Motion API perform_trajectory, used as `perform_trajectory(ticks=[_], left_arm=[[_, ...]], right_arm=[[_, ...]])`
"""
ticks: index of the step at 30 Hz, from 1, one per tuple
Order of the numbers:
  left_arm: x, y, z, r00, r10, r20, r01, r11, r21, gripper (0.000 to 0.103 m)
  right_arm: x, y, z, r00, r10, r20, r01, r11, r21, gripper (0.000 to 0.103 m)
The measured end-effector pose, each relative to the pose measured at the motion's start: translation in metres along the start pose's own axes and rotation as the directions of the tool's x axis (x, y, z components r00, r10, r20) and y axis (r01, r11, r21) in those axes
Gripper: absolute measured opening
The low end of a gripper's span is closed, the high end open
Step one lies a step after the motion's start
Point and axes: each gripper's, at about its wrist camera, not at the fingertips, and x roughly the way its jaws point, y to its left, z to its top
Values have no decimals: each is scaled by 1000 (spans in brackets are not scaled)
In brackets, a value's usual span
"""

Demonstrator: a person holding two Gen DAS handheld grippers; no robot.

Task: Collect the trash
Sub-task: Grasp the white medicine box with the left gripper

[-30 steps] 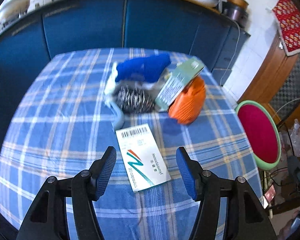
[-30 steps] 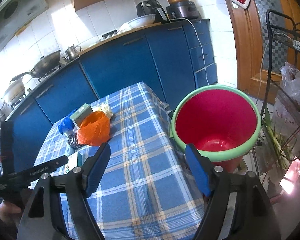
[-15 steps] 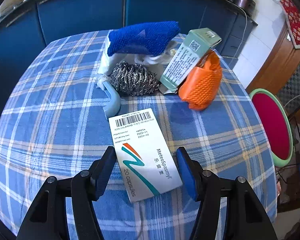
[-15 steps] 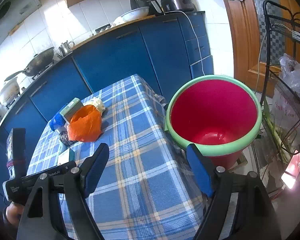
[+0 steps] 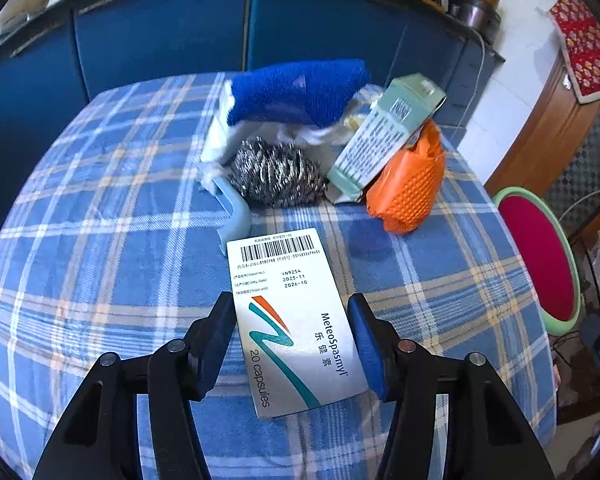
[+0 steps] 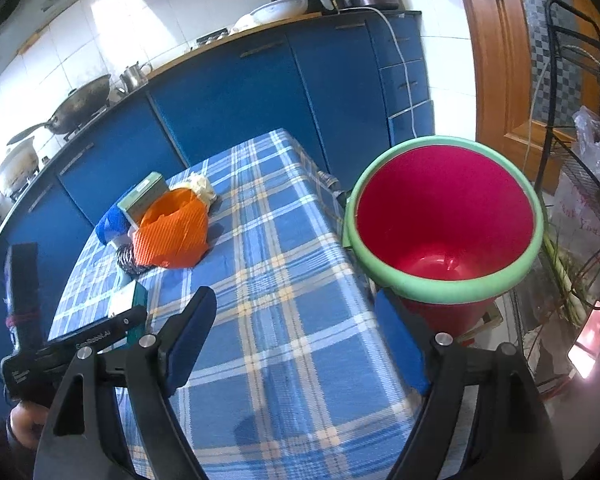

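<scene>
A white capsule box lies flat on the blue checked tablecloth. My left gripper straddles it, jaws closing, with the pads just beside its long edges and a thin gap at the right pad. Behind the box is a pile: blue cloth, steel scourer, green carton and orange bag. My right gripper hangs open and empty over the table's near right part, next to the red bucket with a green rim.
A pale blue plastic piece touches the box's far end. Blue kitchen cabinets stand behind the table. A black wire rack with bags stands right of the bucket. The bucket stands off the table's right edge.
My left gripper came down and forward until the capsule box lay between its fingers, and its jaws narrowed. My right gripper sank slightly toward the table and bucket.
</scene>
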Motion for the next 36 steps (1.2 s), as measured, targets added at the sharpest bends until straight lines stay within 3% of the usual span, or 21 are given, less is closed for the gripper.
perform_trajectory(ticks=[8, 14, 24, 36], left_arm=[[-38, 13, 8, 991, -3, 134, 1, 1000, 18, 57], [-50, 31, 18, 983, 9, 186, -8, 1000, -5, 57], [-50, 62, 39, 973, 12, 232, 0, 999, -53, 56], [-23, 92, 50, 976, 1, 217, 26, 993, -118, 56]], right_arm=[[16, 25, 3, 998, 49, -46, -51, 998, -40, 85], [29, 55, 17, 993, 90, -71, -98, 989, -110, 87], [59, 106, 50, 983, 133, -129, -162, 956, -246, 92], [113, 144, 81, 981, 97, -168, -152, 920, -360, 94]])
